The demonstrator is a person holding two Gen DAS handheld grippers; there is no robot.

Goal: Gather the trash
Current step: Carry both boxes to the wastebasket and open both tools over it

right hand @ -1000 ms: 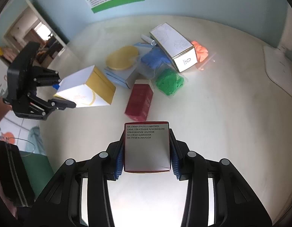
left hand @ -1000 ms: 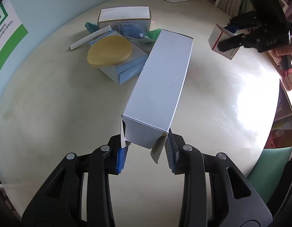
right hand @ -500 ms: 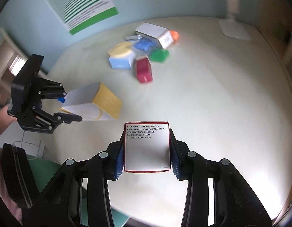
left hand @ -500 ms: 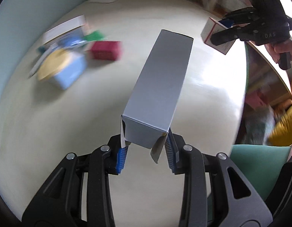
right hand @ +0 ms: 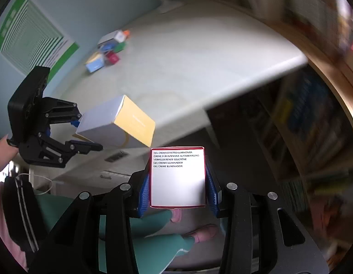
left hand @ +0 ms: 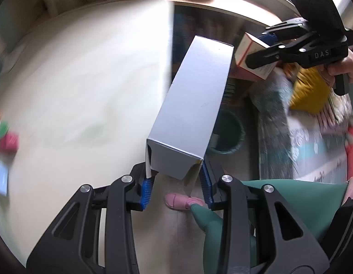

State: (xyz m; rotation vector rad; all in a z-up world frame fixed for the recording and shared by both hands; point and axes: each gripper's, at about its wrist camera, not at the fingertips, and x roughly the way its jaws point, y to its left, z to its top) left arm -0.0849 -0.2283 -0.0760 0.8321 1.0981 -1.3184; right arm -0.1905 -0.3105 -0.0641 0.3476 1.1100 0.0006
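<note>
My left gripper (left hand: 176, 187) is shut on a long white box (left hand: 192, 105) with a yellow end, held in the air past the table's edge; it also shows in the right wrist view (right hand: 117, 123). My right gripper (right hand: 177, 196) is shut on a small white cream box with red edges (right hand: 177, 180), also off the table; it shows in the left wrist view (left hand: 247, 52). A round green bin (left hand: 231, 134) stands on the floor below the long box. More trash (right hand: 108, 52) lies in a heap on the far side of the table.
The pale round table (right hand: 199, 52) lies to the left and behind. A bookshelf (right hand: 313, 118) stands at the right. The person's green trouser legs (left hand: 213, 219) and pink slippers (right hand: 204, 233) are below the grippers. A patterned rug (left hand: 313, 141) covers the floor.
Both grippers have swung away from the table with their boxes, to the right and out over the floor. The trash heap has slid far to the left of view.
</note>
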